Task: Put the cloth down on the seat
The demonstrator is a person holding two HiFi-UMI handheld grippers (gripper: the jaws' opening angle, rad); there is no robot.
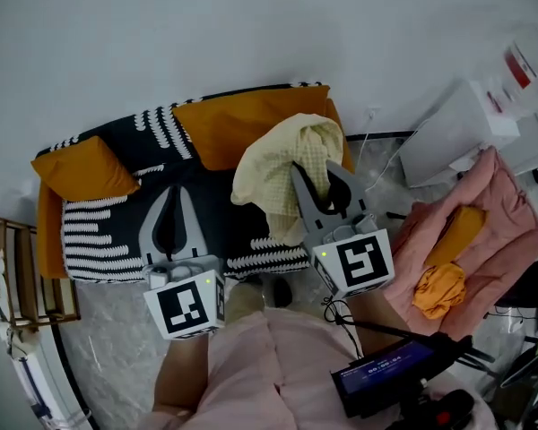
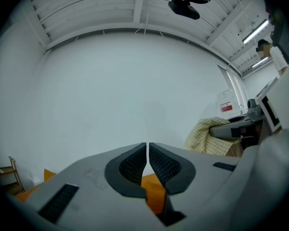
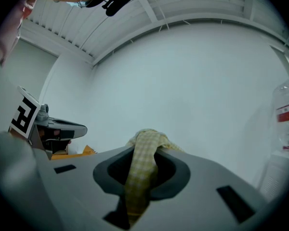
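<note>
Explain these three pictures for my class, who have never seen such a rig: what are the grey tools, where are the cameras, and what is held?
No robot: a person holds a hand-held gripper in each hand. One camera sits on the head, looking down; one rides on each tool. The right hand-held gripper is clamped on a yellow checked cloth, held over a sofa with orange cushions, not yet put down. The left hand-held gripper is shut and empty.

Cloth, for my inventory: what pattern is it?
The cloth is pale yellow check; right gripper view shows it best.
</note>
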